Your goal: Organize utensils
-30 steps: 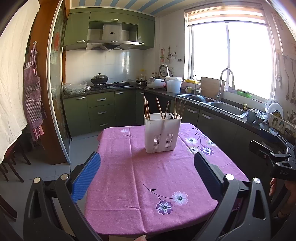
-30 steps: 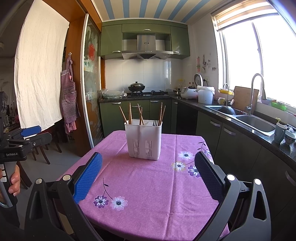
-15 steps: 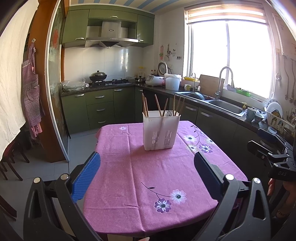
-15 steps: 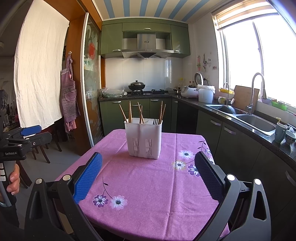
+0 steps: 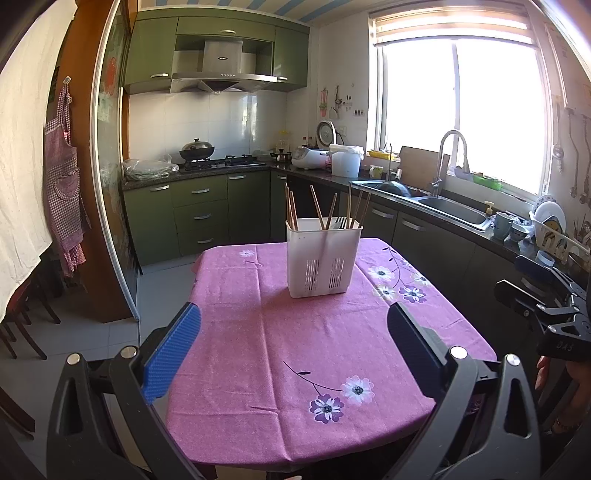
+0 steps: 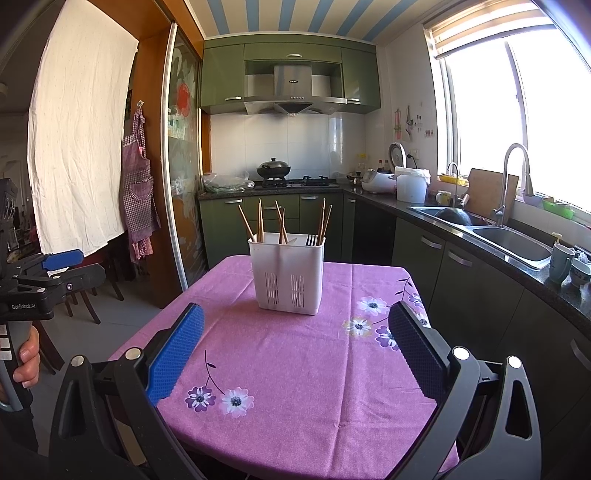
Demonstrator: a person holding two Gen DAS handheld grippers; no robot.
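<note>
— White slotted plastic caddy point(image 5: 323, 256) of wooden chopsticks point(image 6: 282, 225) sits mid-table point(image 5: 295, 369); my left gripper point(image 5: 293, 347) and right gripper point(image 6: 295, 349) gape wide, empty.
— Risk?
— I might tip it by snagging a leaning stick.

**Kitchen backdrop**

Green cabinets point(image 6: 255, 218) w/ dark counter, steel range hood point(image 6: 293, 86) over white tile. Big window point(image 5: 458, 110) at right, bright daylight; sink point(image 6: 511, 242) below. Striped ceiling point(image 6: 288, 16), grey tile floor point(image 5: 92, 336), white sheet point(image 6: 81, 147) hung at left.

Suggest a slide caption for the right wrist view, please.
Open right claw faces a white utensil caddy of chopsticks on a purple floral tablecloth.
</note>
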